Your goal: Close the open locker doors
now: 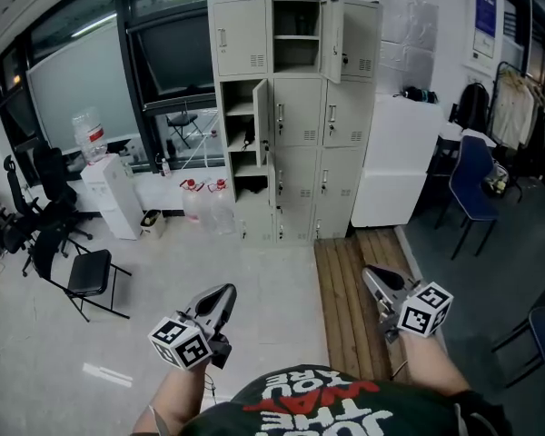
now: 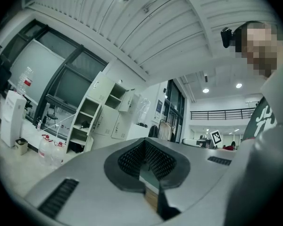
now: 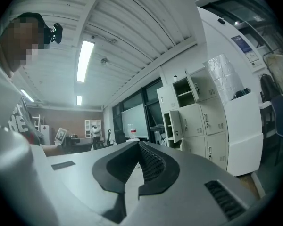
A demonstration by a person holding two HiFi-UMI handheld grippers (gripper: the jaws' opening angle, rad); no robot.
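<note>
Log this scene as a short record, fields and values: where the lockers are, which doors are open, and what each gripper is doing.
lockers: grey bank against the far wall, well away from both grippers
open doors: top middle compartment; upper left compartment; lower left compartment just beneath it
left gripper: low in front of the person, shut, nothing held
right gripper: low in front of the person, shut, nothing held
task state: no door touched yet

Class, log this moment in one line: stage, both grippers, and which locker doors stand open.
stage: not yet at lockers | left gripper: shut, empty | right gripper: shut, empty | open: top-middle door, left-column door
</note>
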